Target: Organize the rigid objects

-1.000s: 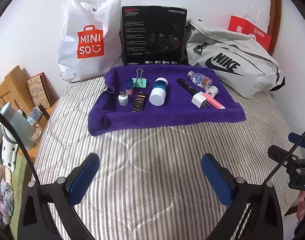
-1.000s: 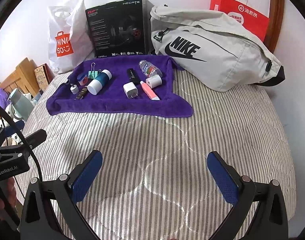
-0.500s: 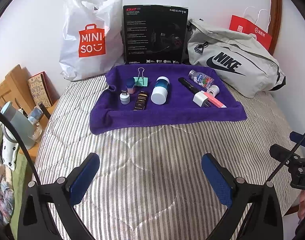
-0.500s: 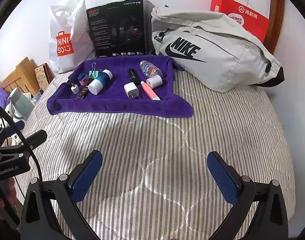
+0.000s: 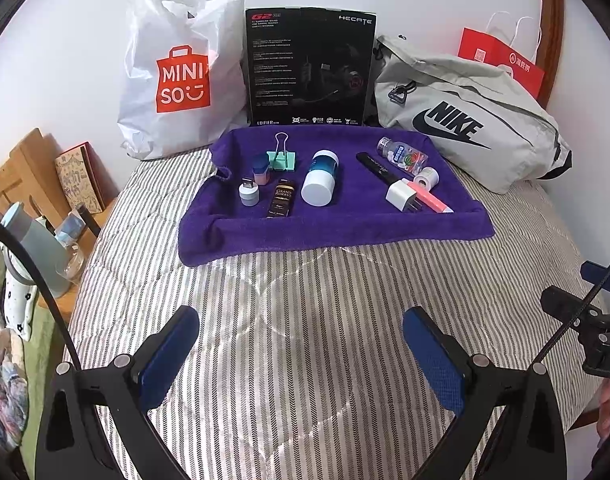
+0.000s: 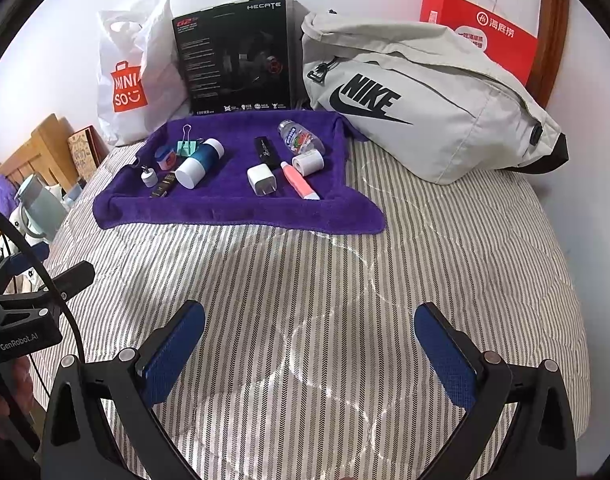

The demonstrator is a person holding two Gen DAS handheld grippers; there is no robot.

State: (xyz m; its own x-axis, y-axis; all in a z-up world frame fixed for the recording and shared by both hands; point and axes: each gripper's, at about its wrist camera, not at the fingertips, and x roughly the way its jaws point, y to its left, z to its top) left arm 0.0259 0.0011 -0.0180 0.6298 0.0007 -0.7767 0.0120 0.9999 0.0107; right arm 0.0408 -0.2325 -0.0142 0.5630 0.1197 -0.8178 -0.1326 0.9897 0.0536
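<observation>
Left wrist view: the right gripper [image 5: 597,320] is cut off at 3 o'clock, its jaws unreadable. The left gripper [image 5: 301,344] hovers wide open and empty over the striped bedspread [image 5: 305,288]; the purple towel [image 5: 333,224] with small objects lies at 12 o'clock, well apart.

Right wrist view: the right gripper [image 6: 309,340] is spread open, empty, with the white charger [image 6: 261,179] on the towel at 12 o'clock.

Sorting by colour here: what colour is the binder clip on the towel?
Mint green with a silver wire handle, the binder clip shows best in the left wrist view.

Red paper bag [image 5: 501,62]: lower part hidden behind grey Nike bag [image 5: 465,120] | black box [image 5: 309,66]: fine print unreadable | right gripper [image 5: 597,320]: cropped at frame edge
</observation>
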